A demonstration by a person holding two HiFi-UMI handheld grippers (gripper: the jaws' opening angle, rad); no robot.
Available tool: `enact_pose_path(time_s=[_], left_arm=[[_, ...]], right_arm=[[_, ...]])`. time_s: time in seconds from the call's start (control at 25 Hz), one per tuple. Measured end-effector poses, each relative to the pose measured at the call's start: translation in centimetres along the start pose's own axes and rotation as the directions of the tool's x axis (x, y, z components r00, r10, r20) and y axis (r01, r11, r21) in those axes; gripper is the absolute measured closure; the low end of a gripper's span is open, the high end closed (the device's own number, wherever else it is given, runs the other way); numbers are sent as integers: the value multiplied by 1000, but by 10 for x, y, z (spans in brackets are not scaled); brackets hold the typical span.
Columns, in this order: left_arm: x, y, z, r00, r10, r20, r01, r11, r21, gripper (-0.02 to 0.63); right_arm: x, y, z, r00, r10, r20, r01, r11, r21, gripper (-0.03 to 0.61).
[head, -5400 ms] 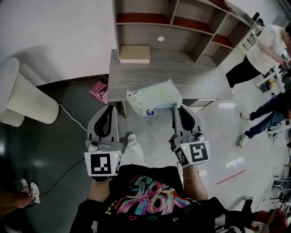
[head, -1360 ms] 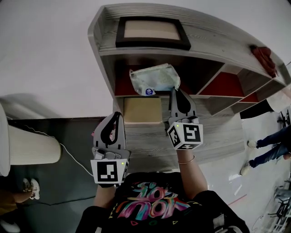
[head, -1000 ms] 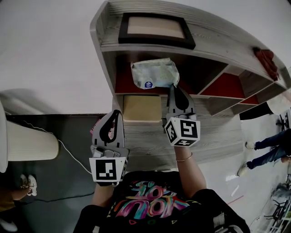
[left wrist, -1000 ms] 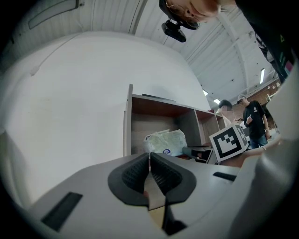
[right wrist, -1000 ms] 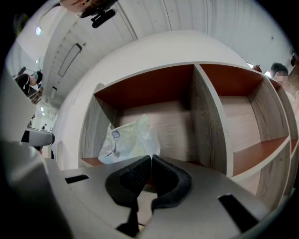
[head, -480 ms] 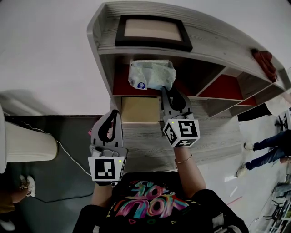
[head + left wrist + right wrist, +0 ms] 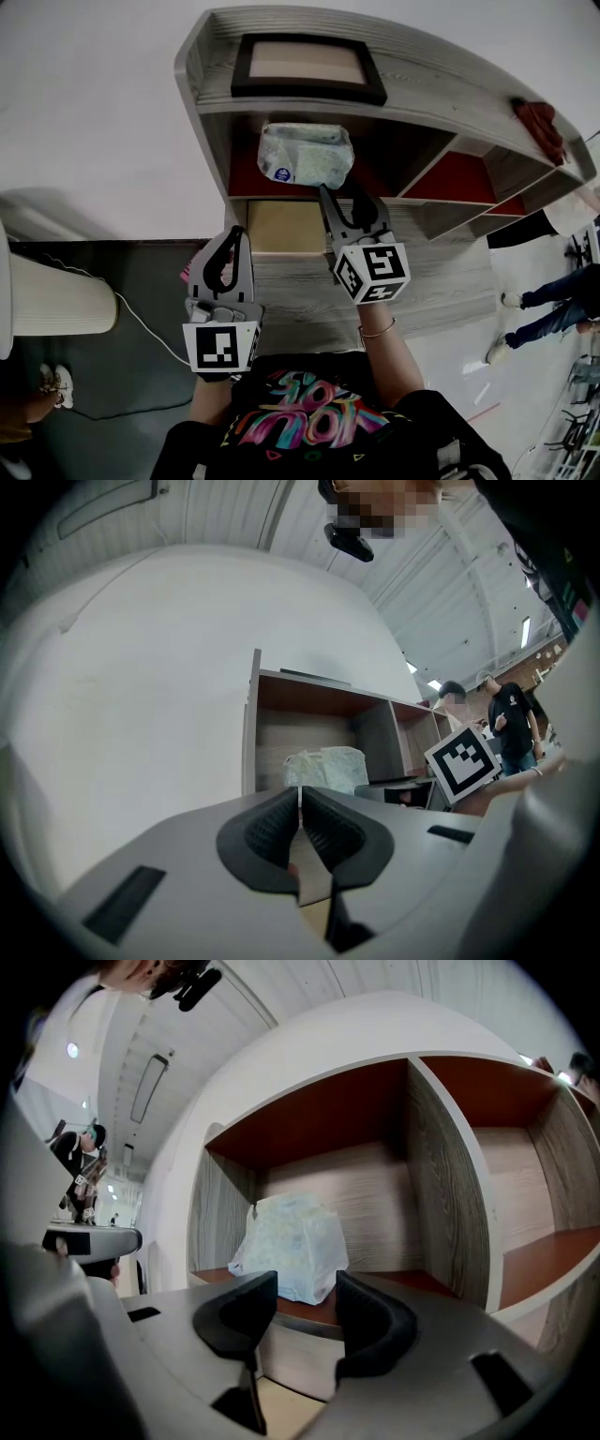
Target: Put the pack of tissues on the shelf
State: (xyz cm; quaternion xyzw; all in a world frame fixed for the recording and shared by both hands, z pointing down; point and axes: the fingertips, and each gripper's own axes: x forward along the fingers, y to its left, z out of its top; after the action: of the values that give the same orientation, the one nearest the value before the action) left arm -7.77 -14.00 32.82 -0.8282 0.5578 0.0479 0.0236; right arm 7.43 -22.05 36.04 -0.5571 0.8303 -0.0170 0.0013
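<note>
The pale, crinkled pack of tissues (image 7: 306, 155) rests in the leftmost compartment of the grey wooden shelf (image 7: 202, 103), on its red-brown board. In the right gripper view the pack (image 7: 289, 1244) stands just beyond my right gripper (image 7: 305, 1312), whose jaws are opening with nothing between them. From above, the right gripper (image 7: 349, 202) sits right below the pack, its fingertips apart. My left gripper (image 7: 228, 251) hangs lower left over the desk, jaws shut and empty; its own view shows the pack (image 7: 325, 769) ahead.
A dark-framed picture (image 7: 306, 67) lies on the shelf's top. A tan box (image 7: 286, 226) sits on the desk under the compartment. A white ribbed bin (image 7: 52, 298) stands left. A red cloth (image 7: 542, 120) lies at the shelf's right end. People stand at far right (image 7: 553, 298).
The right gripper carried the pack up into the left compartment, set it down, let go and drew back a little with its jaws spread. The left gripper stayed put.
</note>
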Motion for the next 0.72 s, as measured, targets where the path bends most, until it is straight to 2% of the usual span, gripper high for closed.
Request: enact_pose_path(time_s=[0.16,0.28,0.72], left_arm=[[-1,-2,3,1000,-4,6,4,1000,4,582],[-2,-3,5,1000,-6,9,6,1000,6,583],[-5,-13,9,999,-43,18,43,999,18,583]], right_arm=[[-5,1,6,1000,10,22,-10,1000,3,383],[-8,3,11,999,25,37,-25,1000,2,347],[-43,9,23,997,65,39,-64,998,-28,313]])
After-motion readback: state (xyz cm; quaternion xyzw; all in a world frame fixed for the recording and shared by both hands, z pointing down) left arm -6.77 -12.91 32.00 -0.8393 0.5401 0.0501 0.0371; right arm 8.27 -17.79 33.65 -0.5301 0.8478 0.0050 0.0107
